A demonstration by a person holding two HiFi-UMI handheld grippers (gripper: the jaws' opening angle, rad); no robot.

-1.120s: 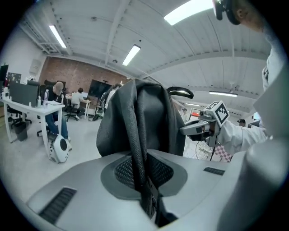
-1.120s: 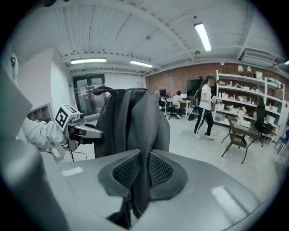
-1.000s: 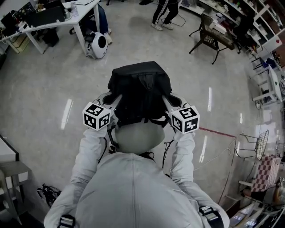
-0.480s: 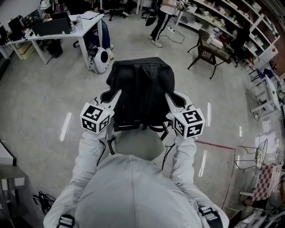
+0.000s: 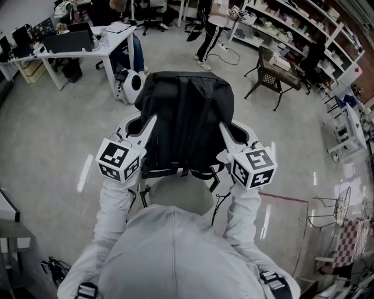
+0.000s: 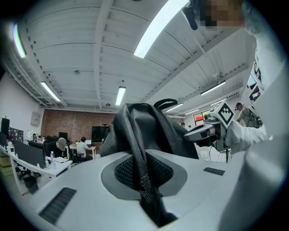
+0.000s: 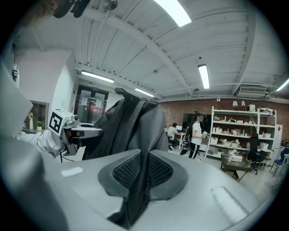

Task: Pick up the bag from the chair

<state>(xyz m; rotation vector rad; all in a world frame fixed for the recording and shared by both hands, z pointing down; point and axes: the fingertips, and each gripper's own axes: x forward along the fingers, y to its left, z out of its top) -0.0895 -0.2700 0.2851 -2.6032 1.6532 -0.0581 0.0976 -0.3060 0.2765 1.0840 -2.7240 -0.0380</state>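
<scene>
The black bag (image 5: 186, 117) hangs in the air between both grippers, above the grey chair seat (image 5: 177, 195). My left gripper (image 5: 149, 125) is shut on the bag's left side and my right gripper (image 5: 225, 131) on its right side. In the left gripper view a strip of the bag's fabric (image 6: 143, 135) runs down between the closed pads of the left gripper (image 6: 146, 189), and the right gripper (image 6: 211, 129) shows beyond the bag. In the right gripper view a fold of the bag (image 7: 131, 126) is pinched in the right gripper (image 7: 141, 182), with the left gripper (image 7: 83, 131) behind it.
A white desk (image 5: 87, 42) and a white round object (image 5: 132, 83) stand at the far left. A person (image 5: 211, 17) stands at the back. A dark chair (image 5: 272, 55) and shelves (image 5: 345, 35) are at the right, a wire rack (image 5: 342, 190) lower right.
Both grippers have risen and moved slightly apart, carrying the bag higher off the chair seat; the bag now looks larger and more upright in the head view.
</scene>
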